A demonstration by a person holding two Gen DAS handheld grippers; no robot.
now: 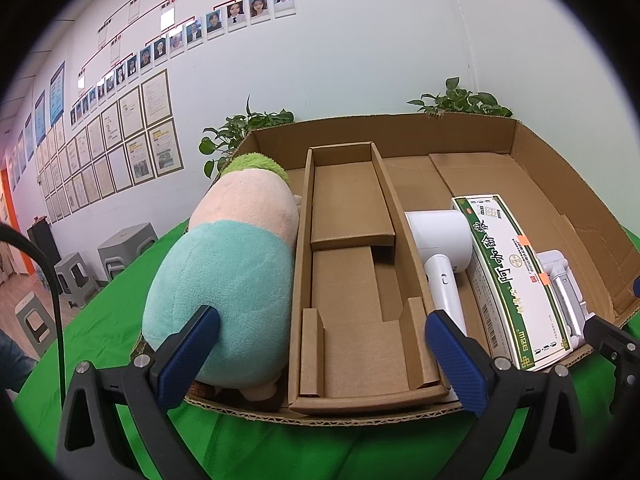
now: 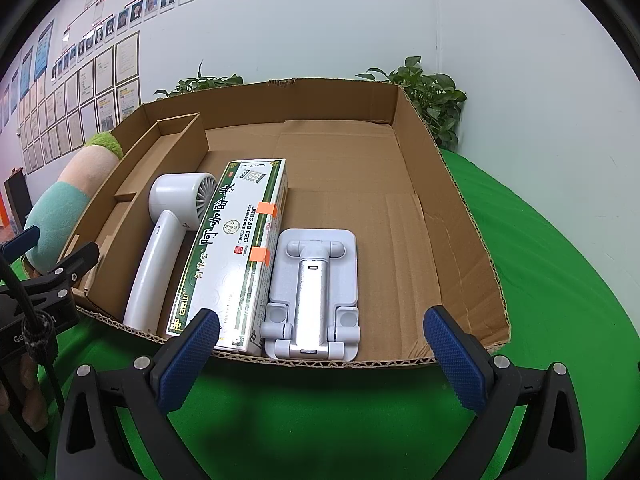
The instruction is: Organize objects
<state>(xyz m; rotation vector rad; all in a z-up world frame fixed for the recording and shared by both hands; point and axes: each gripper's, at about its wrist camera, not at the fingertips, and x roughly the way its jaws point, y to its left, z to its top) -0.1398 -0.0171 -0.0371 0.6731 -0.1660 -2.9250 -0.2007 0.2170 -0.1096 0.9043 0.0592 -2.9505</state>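
We held the left gripper and right gripper with jaws wide, empty, low in frame; the white handheld fan, green-and-white carton and grey folding stand lay packed in the shallow cardboard tray; reaching in, we risked snagging its corrugated lip, dragging it over the green surface.

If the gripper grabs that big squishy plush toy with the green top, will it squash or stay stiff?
The mint, peach and green plush toy would probably squash: its fuzzy fabric looks soft and stuffed. It likely weighs little for its bulk. Being rounded and leaning against the cardboard insert tray, it may flop or roll once freed.
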